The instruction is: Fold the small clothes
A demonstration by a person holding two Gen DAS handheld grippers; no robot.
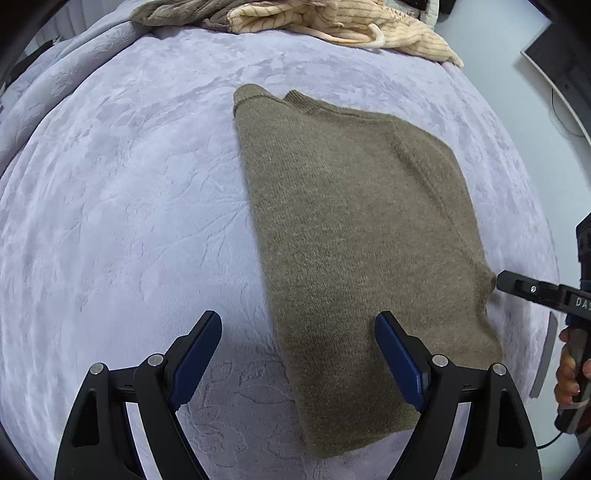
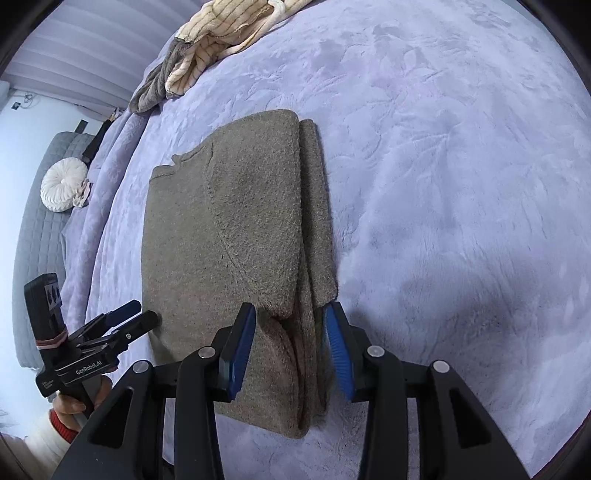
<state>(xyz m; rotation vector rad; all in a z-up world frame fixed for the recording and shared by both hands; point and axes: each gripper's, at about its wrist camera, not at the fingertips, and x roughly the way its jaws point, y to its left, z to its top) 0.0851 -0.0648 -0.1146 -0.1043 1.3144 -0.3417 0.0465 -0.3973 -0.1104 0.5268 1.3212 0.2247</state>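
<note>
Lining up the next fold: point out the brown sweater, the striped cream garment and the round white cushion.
brown sweater (image 2: pixel 221 236): right wrist view, folded top layer.
striped cream garment (image 1: pixel 295 16): left wrist view, ribbed middle.
round white cushion (image 2: pixel 62 188): right wrist view, pleated centre.

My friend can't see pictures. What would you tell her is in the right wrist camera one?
A brown knitted sweater, partly folded, lies on a lilac blanket, and the right gripper is open above its near edge. The left gripper is at the sweater's left side, with more clothes piled at the far edge.
</note>
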